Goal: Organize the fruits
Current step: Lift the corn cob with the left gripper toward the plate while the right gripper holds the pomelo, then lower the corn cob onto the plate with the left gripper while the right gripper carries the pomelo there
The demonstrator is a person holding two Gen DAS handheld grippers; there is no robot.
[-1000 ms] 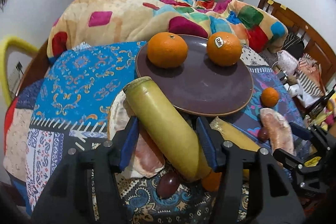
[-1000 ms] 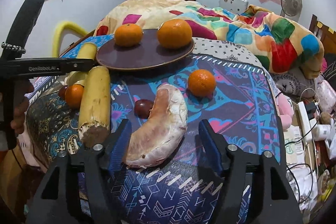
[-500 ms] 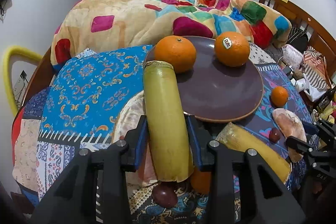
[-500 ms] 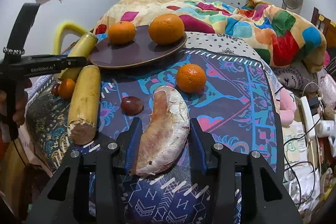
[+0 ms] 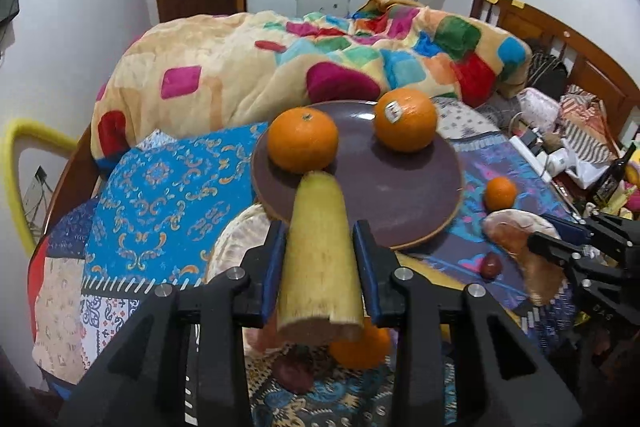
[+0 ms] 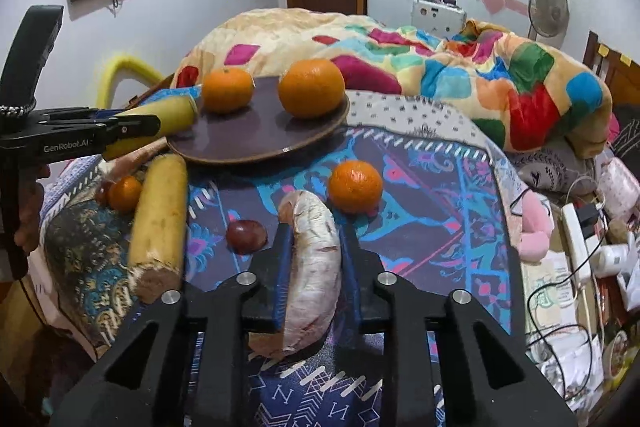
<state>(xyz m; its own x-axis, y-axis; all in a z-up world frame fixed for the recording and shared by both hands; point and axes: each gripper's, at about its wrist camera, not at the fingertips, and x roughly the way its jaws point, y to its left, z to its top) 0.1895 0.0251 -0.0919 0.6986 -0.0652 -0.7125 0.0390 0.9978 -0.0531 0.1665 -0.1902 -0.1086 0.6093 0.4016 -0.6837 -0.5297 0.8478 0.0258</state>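
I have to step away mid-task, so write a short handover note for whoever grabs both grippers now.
Left gripper: shut on a yellow banana piece, its tip over the near rim of the brown plate.
Right gripper: shut on a pomelo wedge on the bedspread.
Done: two oranges on the plate.
Left: both held pieces, second banana piece, small oranges, dark plum.

The room is lit softly and evenly, a bit dim. Both pictures are round like a fish's eye, with black corners, and straight lines bend near the edges. Small dark shadows sit under the two big round oranges (image 5: 405,119) on the flat brown plate (image 5: 400,195) ahead of the jaws. A pale shine shows on the plate's far side. The fat yellow stick-shaped fruit (image 5: 318,259) between the jaws looks a little blurry at its near end.
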